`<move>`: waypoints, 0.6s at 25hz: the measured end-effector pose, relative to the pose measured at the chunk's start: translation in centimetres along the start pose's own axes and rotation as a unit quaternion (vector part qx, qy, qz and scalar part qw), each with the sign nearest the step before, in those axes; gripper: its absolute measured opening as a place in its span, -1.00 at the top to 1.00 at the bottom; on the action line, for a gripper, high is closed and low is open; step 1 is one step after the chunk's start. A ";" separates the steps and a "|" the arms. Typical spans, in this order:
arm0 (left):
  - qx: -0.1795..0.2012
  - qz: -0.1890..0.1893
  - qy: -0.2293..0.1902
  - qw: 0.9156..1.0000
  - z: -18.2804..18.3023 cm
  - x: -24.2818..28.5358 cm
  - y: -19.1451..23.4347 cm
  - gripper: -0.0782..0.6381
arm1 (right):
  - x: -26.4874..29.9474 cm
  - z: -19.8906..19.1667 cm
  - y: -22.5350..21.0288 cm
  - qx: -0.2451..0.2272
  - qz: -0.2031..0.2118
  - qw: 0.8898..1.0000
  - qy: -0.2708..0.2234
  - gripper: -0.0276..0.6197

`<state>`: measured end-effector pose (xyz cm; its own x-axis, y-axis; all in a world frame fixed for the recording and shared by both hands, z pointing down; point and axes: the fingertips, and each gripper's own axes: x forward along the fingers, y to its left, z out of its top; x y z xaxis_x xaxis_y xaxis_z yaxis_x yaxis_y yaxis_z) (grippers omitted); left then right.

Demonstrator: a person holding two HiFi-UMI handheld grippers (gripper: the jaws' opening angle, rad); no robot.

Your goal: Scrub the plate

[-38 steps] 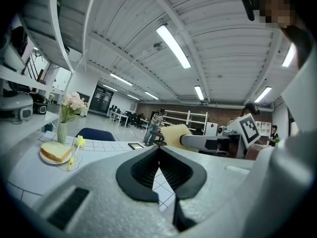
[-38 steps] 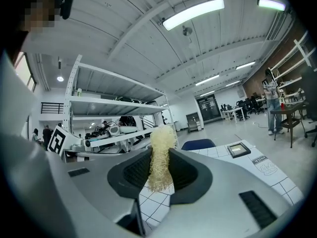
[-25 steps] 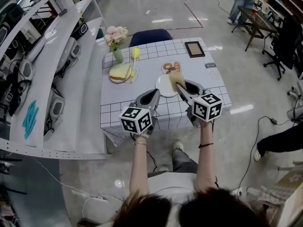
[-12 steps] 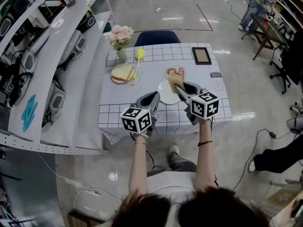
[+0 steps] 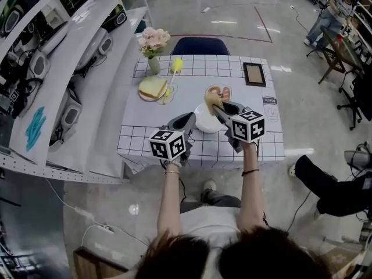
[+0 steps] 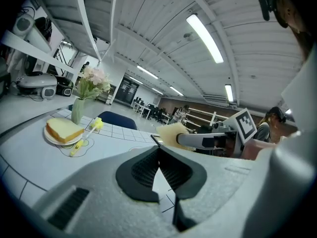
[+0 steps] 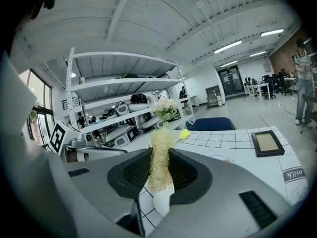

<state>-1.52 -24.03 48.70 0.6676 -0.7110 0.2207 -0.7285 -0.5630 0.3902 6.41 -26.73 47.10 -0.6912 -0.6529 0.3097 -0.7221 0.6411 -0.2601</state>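
Head view: the left hand-held gripper [image 5: 190, 120] pinches the left rim of the white plate [image 5: 206, 122] over the front half of the desk [image 5: 145, 141], with bare cloth to its left. The right hand-held gripper [image 5: 216, 106] clamps a straw-coloured scrubber [image 5: 210, 97] at the plate's far rim.
Left gripper view: the jaws meet at their tips.
Right gripper view: the jaws squeeze the scrubber, with the plate just below.

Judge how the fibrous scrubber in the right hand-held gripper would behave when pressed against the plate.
The scrubber looks soft and springy: its loose fibres pinch narrow where the right hand-held gripper is shut on it. Probably light, since it stands unsupported past the jaws. Likely grippy, not slippery, given its rough weave.
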 end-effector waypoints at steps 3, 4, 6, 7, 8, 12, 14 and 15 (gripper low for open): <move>-0.005 0.005 0.003 1.000 -0.3 0.3 0.6 0.75 | 0.8 -0.4 -0.3 -0.003 0.005 1.000 0.016 0.69; -0.006 0.006 0.004 1.000 -0.3 0.4 0.7 0.75 | 1.1 -0.6 -0.4 -0.005 0.008 1.000 0.023 0.69; -0.010 0.007 0.007 1.000 -0.5 0.7 1.1 0.75 | 1.5 -0.8 -0.5 -0.007 0.013 0.999 0.032 0.69; -0.012 0.007 0.010 1.000 -0.7 0.7 1.2 0.75 | 1.7 -0.9 -0.6 -0.006 0.016 0.999 0.034 0.69; -0.014 0.008 0.013 1.000 -0.9 0.8 1.3 0.75 | 1.9 -1.0 -0.5 -0.004 0.018 0.999 0.037 0.69; -0.022 0.005 0.026 0.999 -1.5 0.9 1.8 0.75 | 2.6 -1.5 -0.5 0.000 0.020 0.999 0.047 0.69; -0.027 0.004 0.038 0.999 -2.2 0.8 2.1 0.75 | 3.0 -2.0 -0.5 0.004 0.018 0.998 0.054 0.69; -0.029 0.002 0.043 0.999 -2.5 0.8 2.2 0.75 | 3.1 -2.2 -0.5 0.008 0.015 0.998 0.056 0.69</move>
<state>-2.25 -24.80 51.96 0.6766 -0.6735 0.2976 -0.7234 -0.5325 0.4395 4.71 -28.21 50.26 -0.7062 -0.5827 0.4021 -0.7014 0.6534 -0.2848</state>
